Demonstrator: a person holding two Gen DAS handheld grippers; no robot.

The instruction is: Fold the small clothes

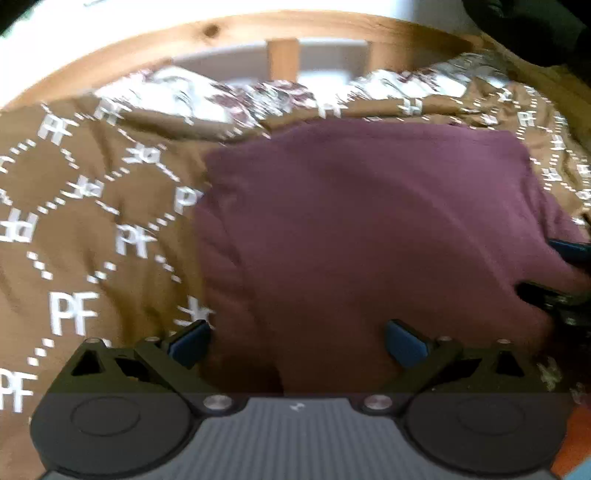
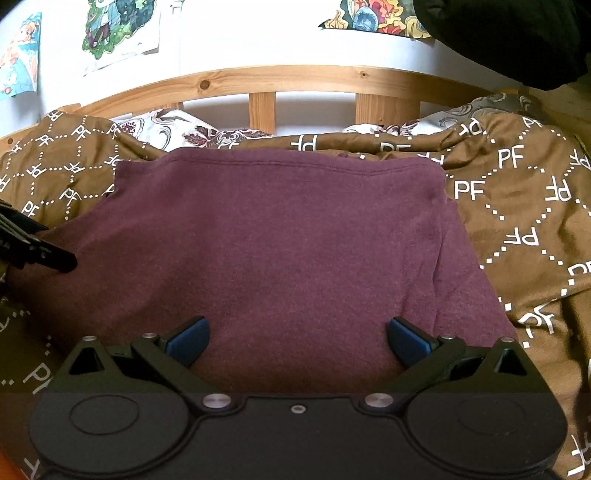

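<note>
Maroon garment (image 2: pixel 273 236) lies flat on brown patterned bedspread (image 2: pixel 517 206). Right gripper (image 2: pixel 297 341) fingers spread wide above it; left gripper (image 1: pixel 297 345) likewise, though blurred.

Brown lettered bedspread (image 2: pixel 517 221), wooden bed rail (image 2: pixel 295 75), wall posters (image 2: pixel 110 33).

a wooden slatted bed frame (image 2: pixel 288 79) stands against a white wall (image 2: pixel 240 33) (colourful posters (image 2: pixel 118 29) pinned up).
</note>
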